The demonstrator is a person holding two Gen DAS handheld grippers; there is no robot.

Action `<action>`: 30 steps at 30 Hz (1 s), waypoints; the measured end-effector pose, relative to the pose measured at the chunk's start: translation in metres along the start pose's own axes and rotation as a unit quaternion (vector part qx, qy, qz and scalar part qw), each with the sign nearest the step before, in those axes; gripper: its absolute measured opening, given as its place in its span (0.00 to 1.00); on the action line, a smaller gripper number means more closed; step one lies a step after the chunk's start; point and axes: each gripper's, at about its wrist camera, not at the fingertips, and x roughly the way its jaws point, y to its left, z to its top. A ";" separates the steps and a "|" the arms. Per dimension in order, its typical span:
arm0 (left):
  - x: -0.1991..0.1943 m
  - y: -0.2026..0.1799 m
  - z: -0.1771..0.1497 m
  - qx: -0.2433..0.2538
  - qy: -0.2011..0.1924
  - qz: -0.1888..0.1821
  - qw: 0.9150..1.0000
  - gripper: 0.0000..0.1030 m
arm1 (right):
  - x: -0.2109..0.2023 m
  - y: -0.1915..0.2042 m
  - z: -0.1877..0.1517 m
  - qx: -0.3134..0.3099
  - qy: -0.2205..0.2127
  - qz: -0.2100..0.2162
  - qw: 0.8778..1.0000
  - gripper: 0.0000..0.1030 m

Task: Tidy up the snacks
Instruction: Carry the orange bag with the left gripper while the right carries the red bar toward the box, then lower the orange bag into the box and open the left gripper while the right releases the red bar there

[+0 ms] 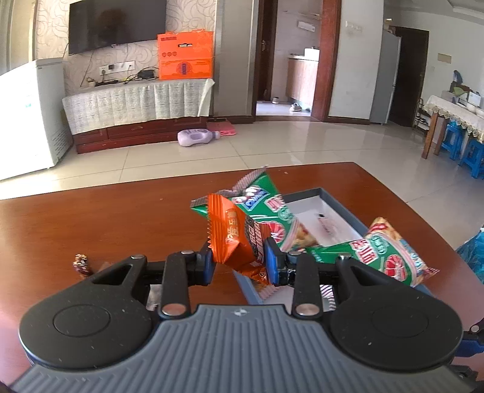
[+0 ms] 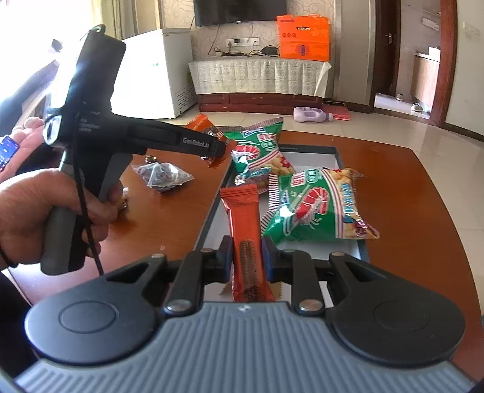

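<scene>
Snacks: two green prawn-cracker bags (image 2: 314,208) in tray (image 2: 335,154)
Left gripper (image 1: 240,261): clamped on orange packet (image 1: 234,238)
Right gripper (image 2: 247,257): clamped on orange stick pack (image 2: 245,217)

Wall-mounted television (image 1: 116,25), screen dark. Below it, a low cabinet draped in a pale patterned cloth (image 1: 136,102); an orange carton (image 1: 185,55) stands on top, with a power strip and tangled cables beside it. White chest freezer (image 1: 28,115) to the left. Lilac bottle (image 1: 198,137) lying on its side on the tiled floor (cap end toward a pink mat (image 1: 222,128)). Blue stools (image 1: 462,149) under a side table at far right. Shoes beyond the open doorway.
</scene>
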 end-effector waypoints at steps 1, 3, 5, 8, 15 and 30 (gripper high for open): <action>0.000 -0.003 0.000 0.001 -0.001 -0.002 1.000 0.37 | -0.001 -0.002 -0.001 0.002 -0.001 -0.002 1.000 0.23; 0.003 -0.009 0.000 0.003 -0.002 -0.007 1.000 0.37 | -0.003 -0.005 -0.002 0.005 -0.003 -0.004 1.000 0.23; 0.005 -0.013 0.001 0.006 -0.003 -0.010 1.000 0.37 | -0.005 -0.008 -0.003 0.008 -0.005 -0.006 1.000 0.23; 0.007 -0.018 0.002 0.009 -0.006 -0.016 1.000 0.37 | -0.007 -0.013 -0.003 0.013 -0.008 -0.009 1.000 0.23; 0.013 -0.028 0.003 0.013 -0.008 -0.030 0.999 0.37 | -0.010 -0.024 -0.003 0.028 -0.017 -0.020 0.999 0.23; 0.058 -0.042 0.017 0.005 -0.003 -0.067 0.998 0.37 | -0.003 -0.029 -0.004 0.026 -0.004 -0.020 0.999 0.23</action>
